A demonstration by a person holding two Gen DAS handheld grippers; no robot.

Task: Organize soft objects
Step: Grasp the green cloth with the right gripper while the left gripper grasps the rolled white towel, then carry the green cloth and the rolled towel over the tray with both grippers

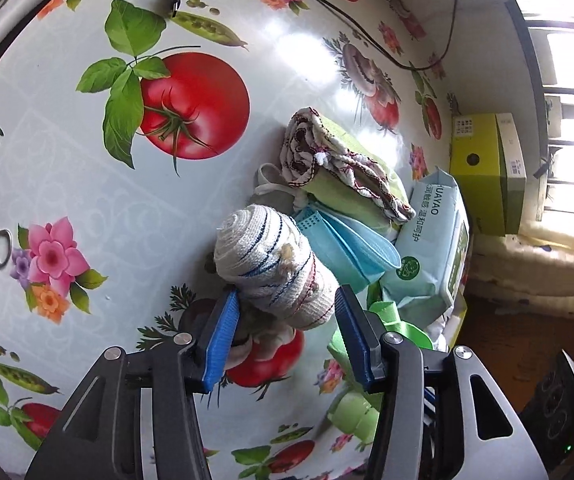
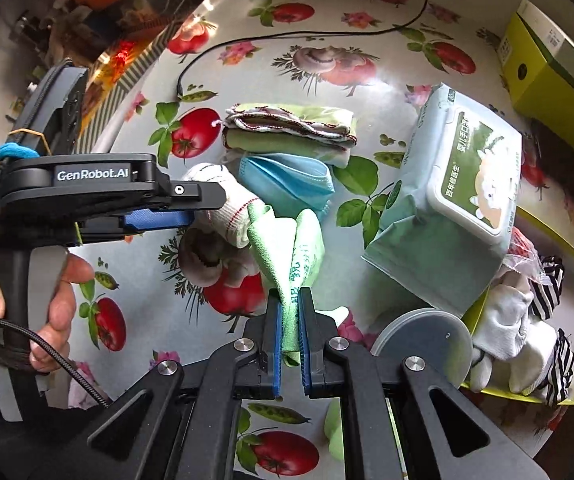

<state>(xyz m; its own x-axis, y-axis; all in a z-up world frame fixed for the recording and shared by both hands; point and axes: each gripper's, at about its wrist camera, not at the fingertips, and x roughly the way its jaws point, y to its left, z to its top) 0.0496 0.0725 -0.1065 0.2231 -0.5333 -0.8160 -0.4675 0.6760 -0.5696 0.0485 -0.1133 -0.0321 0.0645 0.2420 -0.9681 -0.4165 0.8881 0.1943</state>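
Observation:
My left gripper [image 1: 287, 300] is around a rolled white striped cloth [image 1: 275, 260], its blue pads at either side of the roll's near end; I cannot tell if they press it. The roll lies beside a blue face mask [image 1: 347, 248] and a folded green and patterned towel [image 1: 347, 168]. My right gripper [image 2: 290, 308] is shut on a light green cloth [image 2: 291, 252], which hangs forward over the table next to the roll [image 2: 227, 200]. The left gripper [image 2: 191, 208] shows in the right wrist view too. The mask [image 2: 287, 180] and the towel [image 2: 291, 132] lie beyond.
A wet-wipes pack [image 2: 447, 200] lies right of the pile. A yellow-green tray [image 2: 527, 340] with white and striped socks sits at the right edge, with a grey round lid [image 2: 423, 340] beside it. A green box [image 2: 555, 64] and a black cable [image 2: 307, 36] are farther back.

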